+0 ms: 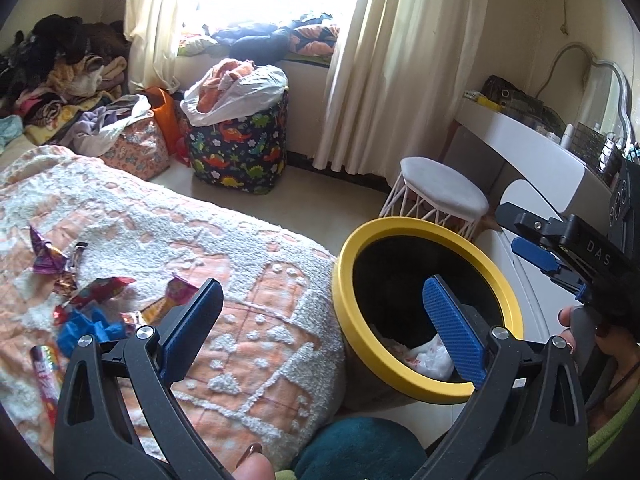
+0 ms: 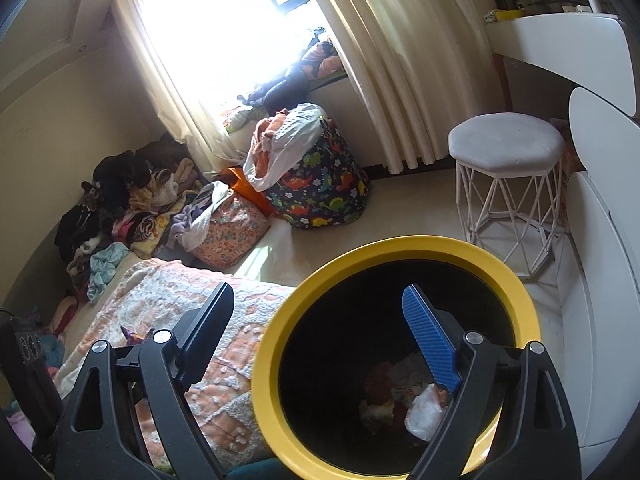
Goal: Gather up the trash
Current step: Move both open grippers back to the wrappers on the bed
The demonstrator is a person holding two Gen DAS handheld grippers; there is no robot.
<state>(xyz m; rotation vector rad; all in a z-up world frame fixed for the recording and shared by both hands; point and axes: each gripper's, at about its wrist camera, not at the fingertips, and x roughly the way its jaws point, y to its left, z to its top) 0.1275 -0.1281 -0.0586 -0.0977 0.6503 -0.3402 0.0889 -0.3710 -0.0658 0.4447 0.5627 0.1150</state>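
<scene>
Trash is found in two places. Crumpled wrappers [image 1: 86, 300] lie scattered on the bed [image 1: 248, 280] at the lower left of the left wrist view, among them a purple foil piece [image 1: 46, 256], blue scraps [image 1: 94, 328] and a striped tube [image 1: 46, 376] near the left edge. More rubbish, including a white plastic bag [image 2: 426, 412], is seen at the bottom of the yellow-rimmed bin [image 2: 276, 344], which stands on the floor, close against the bed's edge. The bin seems to have been put there so that wrappers can be carried the short way from the blanket and dropped in.

The left claw [image 1: 324, 328] is held wide open and nothing is gripped between its fingers; one finger is seen over the blanket and the other over the bin's mouth. It is angled downward, and a thumb [image 1: 252, 468] of the hand that carries it shows at the bottom edge. The right claw [image 2: 320, 340] is also spread wide and empty, with its blue pad [image 2: 430, 340] hanging over the dark opening of the bin and its other finger above the bed's corner. It is likewise tilted down towards the bin. In the left wrist view it is seen at the right edge, gripped by a hand [image 1: 584, 340] around the handle.

Since both claws are open and empty at the bin, a drop appears to have been made, and the wrappers on the bed are judged to remain to be collected.
</scene>
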